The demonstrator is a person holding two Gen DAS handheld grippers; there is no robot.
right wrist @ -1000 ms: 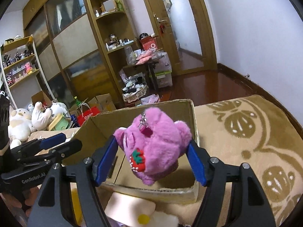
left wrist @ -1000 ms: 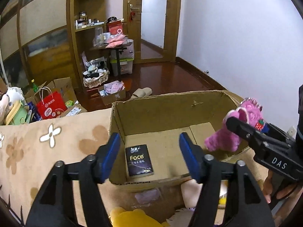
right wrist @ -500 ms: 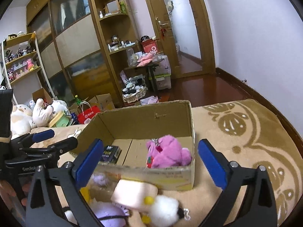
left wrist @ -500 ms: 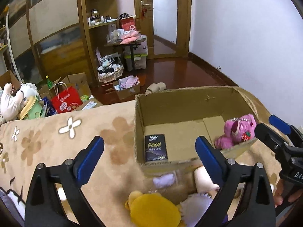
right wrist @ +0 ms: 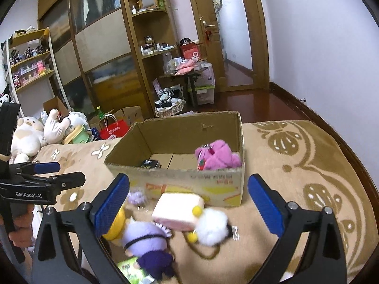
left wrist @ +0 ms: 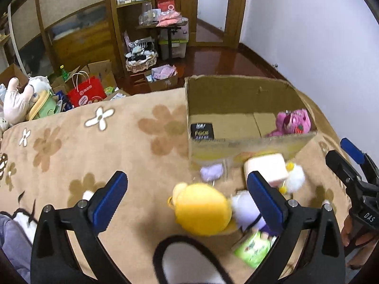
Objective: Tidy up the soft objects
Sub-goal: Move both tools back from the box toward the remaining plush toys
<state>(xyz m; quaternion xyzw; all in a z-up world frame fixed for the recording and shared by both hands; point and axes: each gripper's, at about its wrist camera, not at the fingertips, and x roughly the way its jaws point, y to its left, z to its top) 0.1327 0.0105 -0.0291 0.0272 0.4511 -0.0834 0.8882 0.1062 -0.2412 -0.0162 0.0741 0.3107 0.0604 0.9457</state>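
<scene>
**Pink plush now in the box, both grippers drawn back and empty**

A second ago the right gripper (right wrist: 188,201) held the fuzzy pink plush toy with a red strawberry patch (right wrist: 216,156) above the box; that toy now lies inside the open brown cardboard box (right wrist: 189,177), against its right wall, and both grippers have pulled back toward the person. The right gripper's blue-padded jaws stand wide apart with nothing between them. The left gripper (left wrist: 187,201) is likewise spread wide and empty.

A small black booklet with yellow lettering (left wrist: 202,131) lies flat on the box floor near the left wall, well apart from the pink toy.

Just in front of the box, on the tan flower-patterned blanket (left wrist: 94,146), sits a heap of soft things: a round yellow plush (left wrist: 202,209), a pale pink block-shaped plush (right wrist: 177,208), a white fluffy pompom toy with yellow balls (right wrist: 212,227), a purple-haired doll (right wrist: 146,243) and a small lilac plush (left wrist: 211,172).
</scene>
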